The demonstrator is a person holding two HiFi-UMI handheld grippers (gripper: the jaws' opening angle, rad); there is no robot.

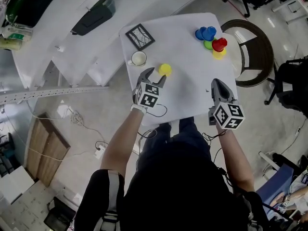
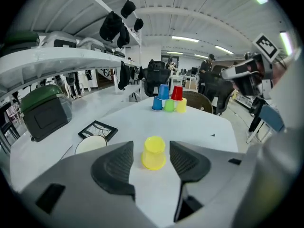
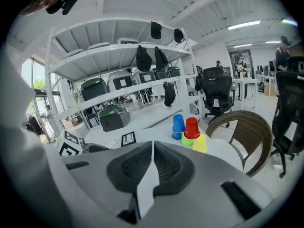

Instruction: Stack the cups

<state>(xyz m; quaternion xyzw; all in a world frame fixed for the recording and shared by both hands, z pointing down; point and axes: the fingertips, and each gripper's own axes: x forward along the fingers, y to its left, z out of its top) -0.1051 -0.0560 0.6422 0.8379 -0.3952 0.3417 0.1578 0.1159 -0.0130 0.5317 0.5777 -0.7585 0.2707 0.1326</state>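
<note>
A single yellow cup point(image 1: 165, 69) stands upside down on the white table point(image 1: 192, 95). My left gripper point(image 1: 155, 76) is open right behind it. In the left gripper view the yellow cup point(image 2: 154, 153) sits in the gap between the two pads without touching them. A group of cups stands at the table's far right corner: blue ones point(image 1: 206, 33), a green one point(image 1: 208, 44), a red one point(image 1: 219, 44) on top and a yellow one point(image 1: 219, 54). My right gripper point(image 1: 216, 83) is shut and empty, near the front right edge, pointing at that group point(image 3: 192, 128).
A white mug point(image 1: 138, 58) and a black framed coaster point(image 1: 140, 36) lie at the table's left side, close to the left gripper. A wicker chair point(image 1: 250, 52) stands past the right edge. White shelves with a dark case point(image 1: 94, 16) run along the left.
</note>
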